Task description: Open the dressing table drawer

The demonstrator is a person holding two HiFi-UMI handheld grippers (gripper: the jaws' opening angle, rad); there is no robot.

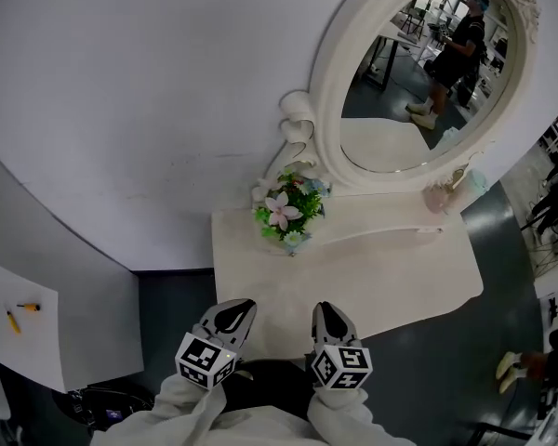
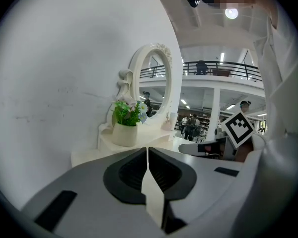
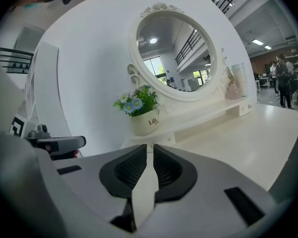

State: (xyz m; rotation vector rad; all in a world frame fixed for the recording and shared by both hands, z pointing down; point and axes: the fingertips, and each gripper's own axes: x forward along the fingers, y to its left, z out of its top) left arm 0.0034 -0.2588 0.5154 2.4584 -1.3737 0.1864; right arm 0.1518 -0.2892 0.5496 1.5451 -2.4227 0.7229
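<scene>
The cream dressing table [image 1: 353,277] stands against the white wall, its top seen from above in the head view. Its drawer is in no view; the front below the tabletop is hidden. My left gripper [image 1: 239,307] and right gripper [image 1: 324,309] hover side by side over the table's near edge, pointing at the mirror. In the left gripper view the left gripper [image 2: 147,149] has its jaws together with nothing between them. The right gripper [image 3: 152,147] is likewise shut and empty, with the tabletop [image 3: 248,138] ahead of it.
An oval mirror [image 1: 428,72] in a carved frame rises at the table's back above a low shelf [image 1: 391,235]. On the shelf stand a flower pot [image 1: 286,214] at the left and a pink jar [image 1: 437,196] at the right. A white side table [image 1: 19,328] stands at the left.
</scene>
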